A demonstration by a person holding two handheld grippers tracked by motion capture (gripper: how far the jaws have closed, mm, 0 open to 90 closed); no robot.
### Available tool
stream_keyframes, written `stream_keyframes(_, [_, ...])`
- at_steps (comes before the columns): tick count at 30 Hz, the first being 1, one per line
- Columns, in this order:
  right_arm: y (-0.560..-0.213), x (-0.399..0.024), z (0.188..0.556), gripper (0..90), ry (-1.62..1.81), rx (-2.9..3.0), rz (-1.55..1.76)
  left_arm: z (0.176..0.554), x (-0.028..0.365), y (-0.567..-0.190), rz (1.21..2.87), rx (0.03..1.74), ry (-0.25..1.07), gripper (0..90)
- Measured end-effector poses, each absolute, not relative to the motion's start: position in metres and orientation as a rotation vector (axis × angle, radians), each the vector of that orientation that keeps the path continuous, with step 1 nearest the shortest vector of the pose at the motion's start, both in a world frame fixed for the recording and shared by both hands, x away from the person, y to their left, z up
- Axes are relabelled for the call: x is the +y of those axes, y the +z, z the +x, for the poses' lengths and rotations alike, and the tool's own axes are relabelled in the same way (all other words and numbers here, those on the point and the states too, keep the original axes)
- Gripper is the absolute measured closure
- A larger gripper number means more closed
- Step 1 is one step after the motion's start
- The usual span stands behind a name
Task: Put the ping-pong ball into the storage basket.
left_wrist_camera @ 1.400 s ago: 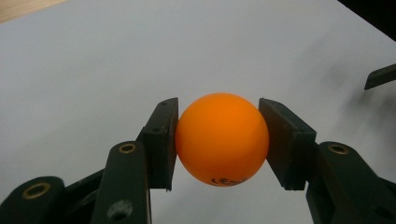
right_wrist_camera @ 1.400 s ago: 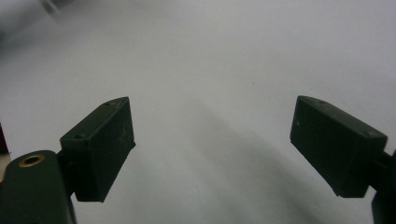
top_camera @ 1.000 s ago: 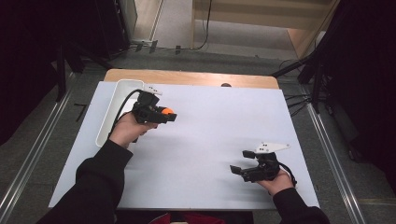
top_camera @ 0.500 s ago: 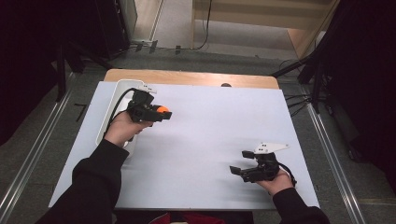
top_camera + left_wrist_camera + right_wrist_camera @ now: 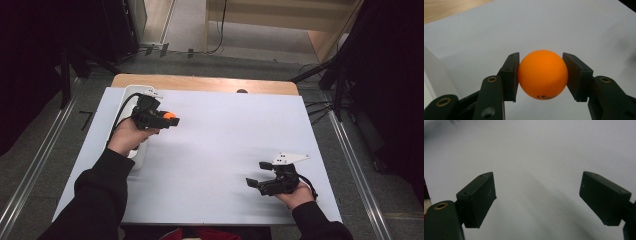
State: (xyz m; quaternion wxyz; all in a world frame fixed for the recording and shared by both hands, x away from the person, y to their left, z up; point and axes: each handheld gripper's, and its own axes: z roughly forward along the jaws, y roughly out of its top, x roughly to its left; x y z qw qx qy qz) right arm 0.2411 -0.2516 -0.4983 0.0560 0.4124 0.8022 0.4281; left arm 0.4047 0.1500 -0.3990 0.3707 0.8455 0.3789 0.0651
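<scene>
Your left claw (image 5: 541,75) is gripping an orange ball (image 5: 543,74) above the white counter (image 5: 225,135); your right claw (image 5: 254,183) is resting wide open, well apart

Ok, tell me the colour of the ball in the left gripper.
Orange ball, with small dark print near its bottom; the left gripper view shows it best.

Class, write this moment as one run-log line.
left tongs: shut on orange ball | right tongs: open, nothing held | surface: white sheet
</scene>
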Motion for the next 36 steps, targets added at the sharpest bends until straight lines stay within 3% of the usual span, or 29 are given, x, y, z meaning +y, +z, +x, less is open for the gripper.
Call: stream_keyframes(36, [-0.498, -0.252, 0.241, 12.4, 1.298, 2.434, 1.247, 0.41, 0.184, -0.391, 2.133, 1.069, 0.252, 49.9])
